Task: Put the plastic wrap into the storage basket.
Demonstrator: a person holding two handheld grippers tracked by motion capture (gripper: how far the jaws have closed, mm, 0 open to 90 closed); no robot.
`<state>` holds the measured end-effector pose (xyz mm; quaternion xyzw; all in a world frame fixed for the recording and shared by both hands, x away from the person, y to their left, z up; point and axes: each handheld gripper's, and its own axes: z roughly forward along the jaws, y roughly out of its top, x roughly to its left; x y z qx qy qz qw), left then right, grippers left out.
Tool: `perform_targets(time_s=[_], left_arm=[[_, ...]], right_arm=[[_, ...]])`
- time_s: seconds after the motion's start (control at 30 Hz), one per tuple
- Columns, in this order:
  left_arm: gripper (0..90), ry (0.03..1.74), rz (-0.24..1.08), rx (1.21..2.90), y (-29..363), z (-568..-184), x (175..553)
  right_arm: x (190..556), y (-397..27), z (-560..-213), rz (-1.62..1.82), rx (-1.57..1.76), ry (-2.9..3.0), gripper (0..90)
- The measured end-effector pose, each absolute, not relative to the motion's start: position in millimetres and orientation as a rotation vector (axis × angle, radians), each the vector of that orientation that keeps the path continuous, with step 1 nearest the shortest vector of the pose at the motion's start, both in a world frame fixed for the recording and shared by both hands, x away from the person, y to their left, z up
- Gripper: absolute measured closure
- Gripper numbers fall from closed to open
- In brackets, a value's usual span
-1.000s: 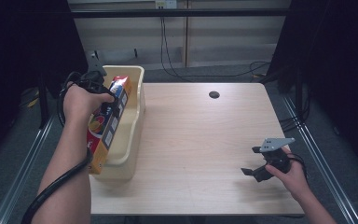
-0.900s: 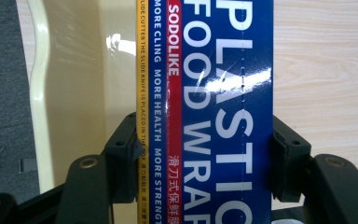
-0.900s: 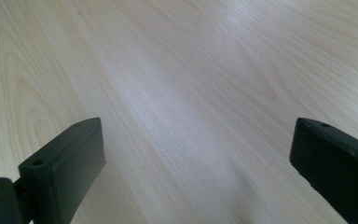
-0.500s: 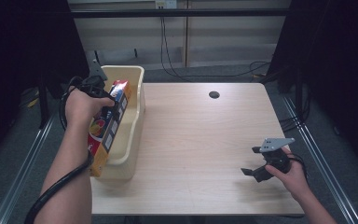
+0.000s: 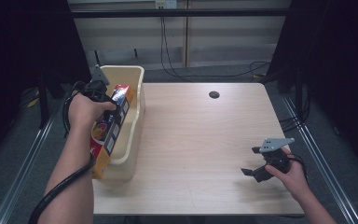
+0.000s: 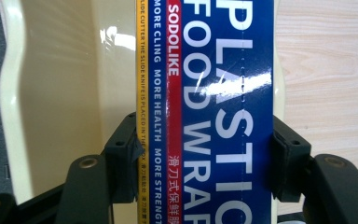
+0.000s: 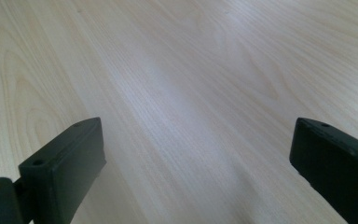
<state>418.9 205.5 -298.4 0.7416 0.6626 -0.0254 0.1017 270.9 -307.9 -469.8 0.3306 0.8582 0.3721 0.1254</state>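
- High view: the left gripper (image 5: 114, 106) holds a long plastic wrap box (image 5: 108, 133) tilted over the cream bin (image 5: 134, 116) at the wooden table's (image 5: 200, 140) left edge; the box's lower end sticks out past the bin's near rim
- Left gripper view: both jaws press the box's sides
- Right gripper (image 5: 251, 172) rests low at the table's near right, jaws spread wide over bare wood

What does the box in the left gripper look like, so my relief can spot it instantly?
Start at the cream plastic bin on the table's left edge. The long plastic wrap box leans inside it, clamped by the left gripper. Blue, red and yellow, it's the scene's sole colourful item.
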Motion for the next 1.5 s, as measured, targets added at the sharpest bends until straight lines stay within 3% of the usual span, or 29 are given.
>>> perform_targets(time_s=[1.5], left_arm=[[39.9,2.005,-0.119,2.194,202,-332,428]], right_arm=[[271,-307,-471,1.085,0.949,2.513,3.1]])
